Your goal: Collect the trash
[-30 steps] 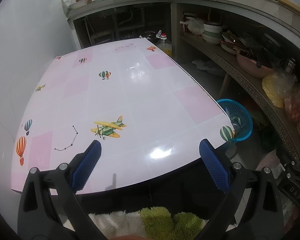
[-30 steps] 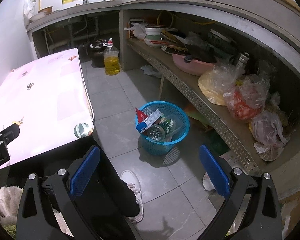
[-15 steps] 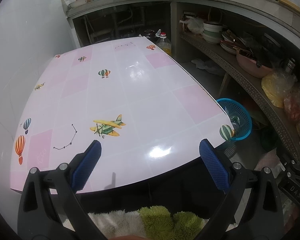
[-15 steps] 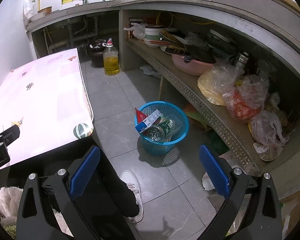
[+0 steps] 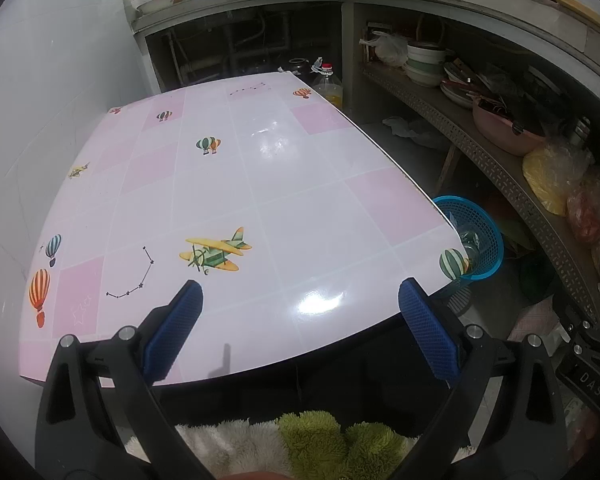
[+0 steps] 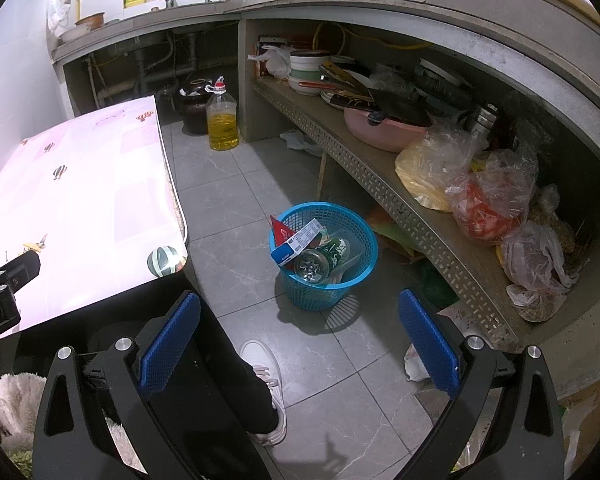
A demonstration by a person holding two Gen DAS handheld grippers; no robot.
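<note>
Right wrist view: nothing moves; my tools [image 6: 298, 338] stay wide, trash sits in the blue basket [image 6: 352, 276], tabletop [image 5: 228, 184] bare.

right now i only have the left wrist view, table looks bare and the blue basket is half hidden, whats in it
Observer: The blue basket holds a green can lying on its side.
Operator: anything else in there
Observer: A white and blue carton and a red wrapper lean beside it.
Operator: right gripper holding anything
Observer: No, the right gripper is open and empty, above the floor by a white shoe.
</note>
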